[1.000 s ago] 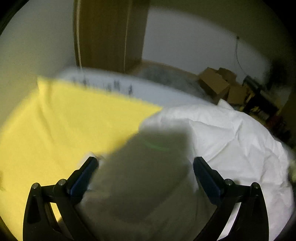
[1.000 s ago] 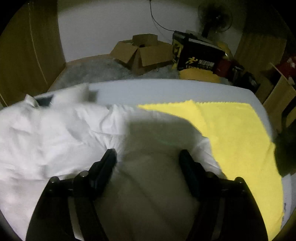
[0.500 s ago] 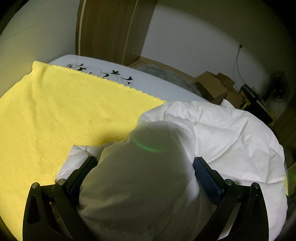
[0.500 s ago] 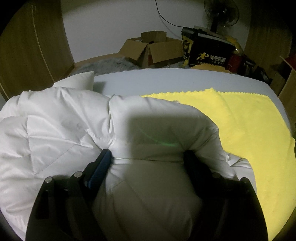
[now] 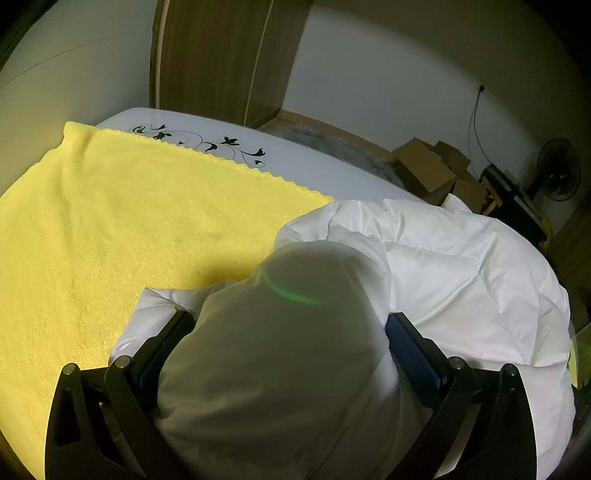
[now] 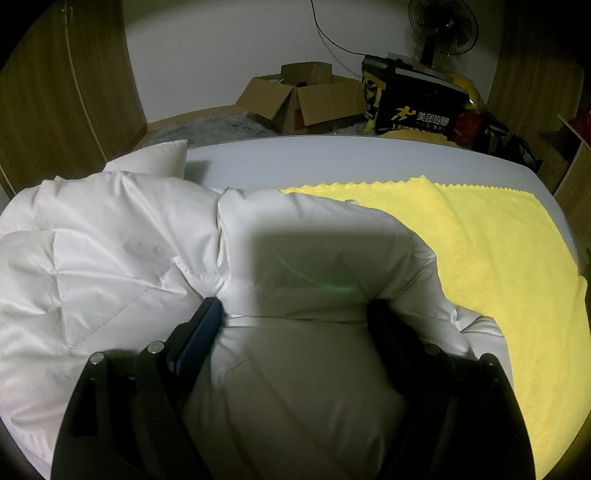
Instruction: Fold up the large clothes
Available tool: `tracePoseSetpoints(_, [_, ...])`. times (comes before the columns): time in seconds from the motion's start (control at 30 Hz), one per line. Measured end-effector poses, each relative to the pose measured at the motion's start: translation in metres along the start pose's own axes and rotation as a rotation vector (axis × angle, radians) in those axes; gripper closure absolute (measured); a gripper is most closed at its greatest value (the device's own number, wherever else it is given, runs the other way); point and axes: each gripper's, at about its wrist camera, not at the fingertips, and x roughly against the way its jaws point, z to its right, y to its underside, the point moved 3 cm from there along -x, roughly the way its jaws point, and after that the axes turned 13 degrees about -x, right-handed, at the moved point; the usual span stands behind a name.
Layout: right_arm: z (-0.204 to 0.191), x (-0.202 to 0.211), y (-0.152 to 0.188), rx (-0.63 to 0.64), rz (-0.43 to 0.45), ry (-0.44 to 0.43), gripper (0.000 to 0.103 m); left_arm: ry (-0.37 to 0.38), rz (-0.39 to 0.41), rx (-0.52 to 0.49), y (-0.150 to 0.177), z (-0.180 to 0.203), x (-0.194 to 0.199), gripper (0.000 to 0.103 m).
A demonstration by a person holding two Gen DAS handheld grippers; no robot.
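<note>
A white puffy jacket [image 5: 461, 280] lies bunched on a yellow towel [image 5: 129, 229] that covers a white table [image 5: 295, 162]. A thick fold of the jacket fills my left gripper [image 5: 288, 317], and both pads press into it. In the right wrist view the jacket [image 6: 110, 240] spreads to the left, with the towel [image 6: 498, 251] on the right. My right gripper [image 6: 295, 306] holds another fat fold, its jaws wide and the fabric bulging over both fingertips. The fabric hides what lies under each fold.
The bare table top [image 6: 332, 158] shows beyond the towel. On the floor behind it are open cardboard boxes [image 6: 303, 99], a black printed box [image 6: 417, 107], a standing fan [image 6: 439, 22] and a grey rug. A wooden wardrobe [image 5: 221, 55] stands at the far left wall.
The right gripper has sunk a little with its fold, which now bulges larger and nearer between the fingers. The left view was blurred at first and has steadied, its grip unchanged.
</note>
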Motion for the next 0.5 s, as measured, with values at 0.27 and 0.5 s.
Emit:
tracePoseSetpoints(0.27, [0.000, -0.001, 0.000, -0.002, 0.001, -0.001, 0.021, 0.009, 0.003, 0.005, 0.001, -0.001, -0.002, 0.000])
tracePoseSetpoints(0.5, [0.001, 0.013, -0.010, -0.015, -0.020, -0.010, 0.026, 0.002, -0.028, -0.046, -0.007, 0.001, 0.019, 0.000])
